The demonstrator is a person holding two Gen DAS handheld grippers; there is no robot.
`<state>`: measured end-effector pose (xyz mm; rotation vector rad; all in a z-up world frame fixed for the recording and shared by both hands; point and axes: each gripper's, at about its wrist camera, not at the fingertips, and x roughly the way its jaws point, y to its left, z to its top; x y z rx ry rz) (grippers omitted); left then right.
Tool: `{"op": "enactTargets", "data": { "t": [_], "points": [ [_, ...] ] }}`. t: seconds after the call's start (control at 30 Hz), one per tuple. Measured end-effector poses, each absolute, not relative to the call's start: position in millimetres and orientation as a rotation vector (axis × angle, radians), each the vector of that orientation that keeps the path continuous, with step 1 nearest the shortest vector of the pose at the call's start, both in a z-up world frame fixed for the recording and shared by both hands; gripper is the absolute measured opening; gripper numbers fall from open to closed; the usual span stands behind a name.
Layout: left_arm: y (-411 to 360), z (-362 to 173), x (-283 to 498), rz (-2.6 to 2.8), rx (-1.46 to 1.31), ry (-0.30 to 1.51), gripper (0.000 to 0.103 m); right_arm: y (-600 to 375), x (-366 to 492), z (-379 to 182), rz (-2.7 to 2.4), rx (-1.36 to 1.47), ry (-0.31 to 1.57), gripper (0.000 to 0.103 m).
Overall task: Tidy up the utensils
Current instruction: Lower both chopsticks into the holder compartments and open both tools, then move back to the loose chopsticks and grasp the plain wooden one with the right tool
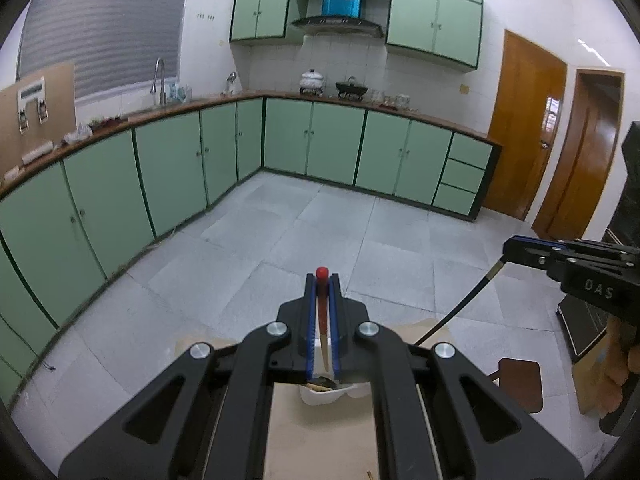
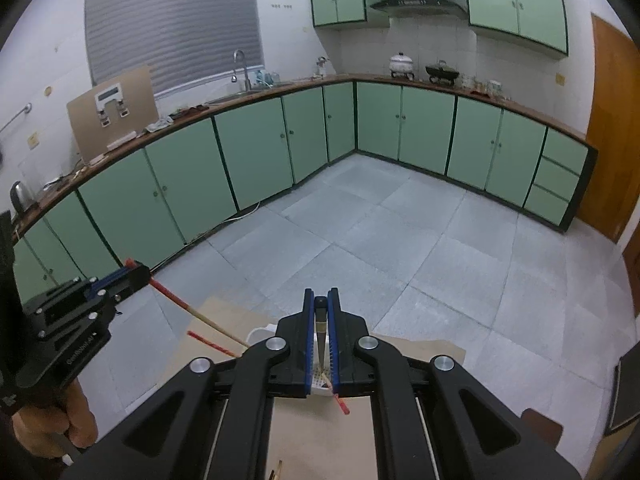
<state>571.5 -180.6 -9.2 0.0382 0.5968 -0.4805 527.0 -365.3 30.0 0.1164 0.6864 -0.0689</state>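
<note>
My left gripper [image 1: 322,280] is shut on a red-handled chopstick [image 1: 322,304] whose pale tip points down toward a white utensil holder [image 1: 332,396] on the light wooden table [image 1: 320,440]. It also shows in the right wrist view [image 2: 134,274], with its chopstick [image 2: 188,308] slanting down to the right. My right gripper [image 2: 321,300] is shut on a black utensil [image 2: 321,332] above the white perforated holder [image 2: 320,382]. It also shows in the left wrist view [image 1: 510,248], with the black utensil [image 1: 460,304] slanting down-left. Another red chopstick [image 2: 212,344] lies on the table.
Green cabinets [image 1: 168,160] under a wooden counter run along the far walls, with grey floor tiles [image 1: 320,232] in between. A brown stool [image 1: 520,380] stands right of the table. Wooden doors [image 1: 520,128] are at the right. Small sticks [image 2: 278,470] lie at the table's near edge.
</note>
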Motion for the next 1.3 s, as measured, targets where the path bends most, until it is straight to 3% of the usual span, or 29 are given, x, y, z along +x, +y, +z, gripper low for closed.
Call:
{"op": "enactTargets", "data": {
  "t": [0.3,0.37,0.47,0.53,0.6,0.7,0.87,1.1,1.3],
  "points": [
    [-180,-77,605,-0.46,0.034,0.697,0.006,-390,548,-32,-0.06,0.181,0.767,0.007],
    [-177,-82,604,-0.447,0.043,0.7,0.007,-395,546,-38,-0.068,0.191,0.77,0.015],
    [-169,-77,598,-0.446,0.047,0.692,0.021,-397,536,-36,-0.074,0.187,0.754,0.026],
    [-158,-64,584,-0.44,0.051,0.65,0.038,-398,526,-29,-0.073,0.193,0.736,0.026],
    [-150,-53,571,-0.446,0.055,0.618,0.042,-402,508,-19,-0.064,0.211,0.705,0.027],
    [-130,-38,538,-0.454,0.057,0.563,0.057,-404,474,-7,-0.045,0.223,0.655,0.027],
    [-93,-42,470,-0.471,0.042,0.505,0.067,-392,391,-13,-0.035,0.191,0.567,0.034],
    [-60,-113,349,-0.473,0.047,0.492,0.078,-335,263,-115,-0.058,0.081,0.546,0.037],
    [-47,-187,273,-0.481,0.057,0.556,0.08,-276,195,-223,-0.038,0.073,0.652,0.037]
  ]
}}
